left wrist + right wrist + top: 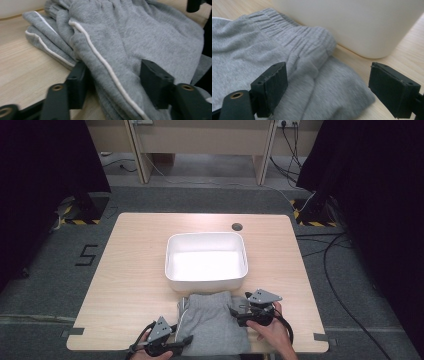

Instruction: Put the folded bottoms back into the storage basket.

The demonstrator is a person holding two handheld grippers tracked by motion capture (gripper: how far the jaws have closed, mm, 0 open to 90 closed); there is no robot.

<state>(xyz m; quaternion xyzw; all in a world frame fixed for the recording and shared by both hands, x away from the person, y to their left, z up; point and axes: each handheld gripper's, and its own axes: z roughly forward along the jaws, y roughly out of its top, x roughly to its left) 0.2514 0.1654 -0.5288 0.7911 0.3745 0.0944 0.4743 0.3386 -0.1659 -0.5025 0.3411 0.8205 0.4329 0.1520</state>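
- Grey sweatpants, folded into a thick pad, lie at the lower middle of the high view on the near edge of the table, their elastic waistband just in front of the white bin.
- The left gripper sits at the lower left of the pants in the high view. In its own view the jaws stand astride the piped side edge: the left jaw lies against the folded layers, the right jaw rests on top of the cloth. Whether they are pinching yet I cannot tell.
- The right gripper is at the lower right of the high view, by the waistband corner. Its jaws gape wide and hold nothing; the cloth lies below and between them, untouched.
- White piping runs diagonally down the middle of the left gripper view, marking the seam.
- Handling, as I judge it: light, soft and limp knit, not fragile, not slippery. Lifted by one layer, the fold will sag and open.
- Best hold: bite through all layers at the seamed edge on the left and at the gathered waistband on the right, where the cloth is thickest.
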